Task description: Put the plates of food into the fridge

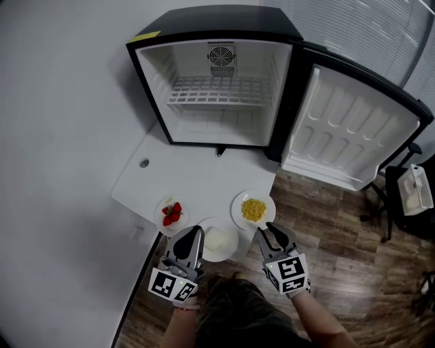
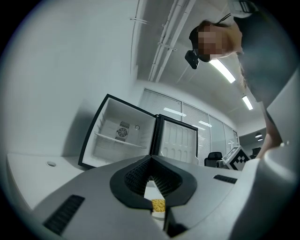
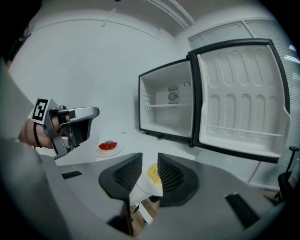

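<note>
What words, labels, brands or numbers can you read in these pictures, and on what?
None readable.
Yellow patch on fridge corner: too small to read.
Marker cubes on left hand-held gripper and right hand-held gripper: black-and-white squares, no letters.

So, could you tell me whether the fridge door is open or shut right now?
Open: the fridge door stands swung wide to the right, exposing the wire shelf and rear fan inside.

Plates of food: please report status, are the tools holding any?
Left tool shut, nothing held. Right tool open at yellow-food plate's rim, no grip. Strawberry plate, white-food plate also on table. Fridge open, nothing blocking.
</note>
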The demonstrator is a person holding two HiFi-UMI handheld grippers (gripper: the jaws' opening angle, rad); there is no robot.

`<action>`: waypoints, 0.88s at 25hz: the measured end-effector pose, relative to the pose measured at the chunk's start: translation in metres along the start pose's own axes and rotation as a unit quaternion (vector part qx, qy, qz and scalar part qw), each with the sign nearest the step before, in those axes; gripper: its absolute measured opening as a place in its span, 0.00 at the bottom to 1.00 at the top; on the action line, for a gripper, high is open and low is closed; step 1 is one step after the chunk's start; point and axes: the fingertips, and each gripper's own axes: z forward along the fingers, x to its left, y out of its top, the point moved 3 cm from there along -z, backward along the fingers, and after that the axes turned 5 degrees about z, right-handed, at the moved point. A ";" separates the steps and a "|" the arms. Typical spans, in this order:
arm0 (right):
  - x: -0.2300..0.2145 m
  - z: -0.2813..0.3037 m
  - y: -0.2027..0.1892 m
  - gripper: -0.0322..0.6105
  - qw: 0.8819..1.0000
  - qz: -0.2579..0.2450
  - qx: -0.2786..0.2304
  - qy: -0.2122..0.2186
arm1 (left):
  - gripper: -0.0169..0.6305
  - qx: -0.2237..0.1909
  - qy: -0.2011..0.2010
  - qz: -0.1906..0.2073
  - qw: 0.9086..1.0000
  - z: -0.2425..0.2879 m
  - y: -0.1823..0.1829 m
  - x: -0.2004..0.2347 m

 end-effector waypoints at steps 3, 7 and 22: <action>-0.020 0.008 -0.015 0.20 0.999 0.034 0.028 -0.025 | 0.04 0.005 -0.003 0.000 1.000 0.003 -0.006 0.004; -0.047 0.020 -0.036 0.23 0.994 0.061 0.057 -0.070 | 0.04 0.014 -0.011 -0.005 1.000 0.009 -0.018 0.011; -0.089 0.056 -0.092 0.30 0.915 0.384 0.107 -0.059 | 0.04 0.028 -0.031 -0.003 0.999 0.018 -0.031 0.010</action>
